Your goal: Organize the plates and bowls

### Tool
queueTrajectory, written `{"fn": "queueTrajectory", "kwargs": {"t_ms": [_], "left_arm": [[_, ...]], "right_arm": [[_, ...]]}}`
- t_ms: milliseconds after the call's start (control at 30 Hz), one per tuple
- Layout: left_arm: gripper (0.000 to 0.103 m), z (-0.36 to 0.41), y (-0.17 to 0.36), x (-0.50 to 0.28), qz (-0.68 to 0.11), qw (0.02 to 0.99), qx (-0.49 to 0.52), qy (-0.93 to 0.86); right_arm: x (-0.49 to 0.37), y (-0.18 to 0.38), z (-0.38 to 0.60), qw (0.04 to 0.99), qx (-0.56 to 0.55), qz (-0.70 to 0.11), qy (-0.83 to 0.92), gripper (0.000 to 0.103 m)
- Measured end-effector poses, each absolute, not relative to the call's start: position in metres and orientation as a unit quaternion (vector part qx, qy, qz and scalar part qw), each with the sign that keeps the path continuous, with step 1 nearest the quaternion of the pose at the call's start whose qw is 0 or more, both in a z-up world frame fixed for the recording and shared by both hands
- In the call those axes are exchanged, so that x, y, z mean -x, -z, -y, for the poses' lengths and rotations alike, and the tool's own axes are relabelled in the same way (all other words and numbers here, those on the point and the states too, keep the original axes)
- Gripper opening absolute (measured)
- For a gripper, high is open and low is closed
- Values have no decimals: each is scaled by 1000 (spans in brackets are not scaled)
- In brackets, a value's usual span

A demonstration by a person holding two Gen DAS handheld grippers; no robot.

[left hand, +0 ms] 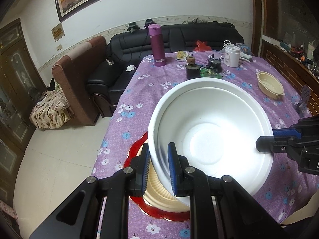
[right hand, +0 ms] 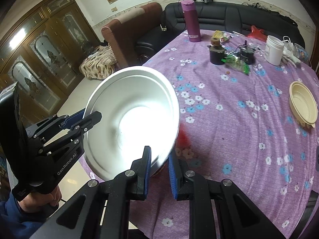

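A large white foam bowl (left hand: 209,135) is held tilted above the table; it also shows in the right wrist view (right hand: 135,119). My left gripper (left hand: 158,167) is shut on its near rim, and it also shows in the right wrist view (right hand: 87,119). My right gripper (right hand: 159,165) is shut on the opposite rim, and it also shows in the left wrist view (left hand: 267,139). Under the bowl sit a cream ribbed bowl (left hand: 159,195) and a red plate (left hand: 135,153). Another cream bowl (left hand: 270,85) lies apart at the right, also in the right wrist view (right hand: 303,105).
The table wears a purple flowered cloth (right hand: 229,129). At its far end stand a purple flask (left hand: 157,45), a white jar (left hand: 232,55), a dark cup (left hand: 192,71) and small clutter. A black sofa (left hand: 159,39) and a brown armchair (left hand: 79,75) lie beyond the left edge.
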State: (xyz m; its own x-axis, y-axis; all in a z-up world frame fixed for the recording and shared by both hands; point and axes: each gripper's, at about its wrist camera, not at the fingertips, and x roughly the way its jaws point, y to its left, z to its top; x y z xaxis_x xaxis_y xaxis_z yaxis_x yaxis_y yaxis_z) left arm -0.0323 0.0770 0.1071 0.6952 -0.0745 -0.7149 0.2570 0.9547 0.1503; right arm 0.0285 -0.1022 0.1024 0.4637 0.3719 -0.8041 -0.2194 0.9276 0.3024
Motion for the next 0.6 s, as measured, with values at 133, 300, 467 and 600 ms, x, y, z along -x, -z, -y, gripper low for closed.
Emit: {"fn": "queueTrajectory", "kwargs": {"t_ms": [133,300,467,600], "left_arm": [[17,-84,-105,32,-384,912,-118,87],[17,-97,-98,28,-400,907,-101,84],[17,-106,-89,25,-412,903,-98,75],[17,-110,-84,22,-419,900,-97,69]], "right_arm": [[-32,-100,96,849,-77,-491,-179,19],[-35,-95,87,841,-82,-500,-187,19],[-41,-86,77,830,-87,-515,-196,19],[-46,-76,69,821,-89,-528,-200,19]]}}
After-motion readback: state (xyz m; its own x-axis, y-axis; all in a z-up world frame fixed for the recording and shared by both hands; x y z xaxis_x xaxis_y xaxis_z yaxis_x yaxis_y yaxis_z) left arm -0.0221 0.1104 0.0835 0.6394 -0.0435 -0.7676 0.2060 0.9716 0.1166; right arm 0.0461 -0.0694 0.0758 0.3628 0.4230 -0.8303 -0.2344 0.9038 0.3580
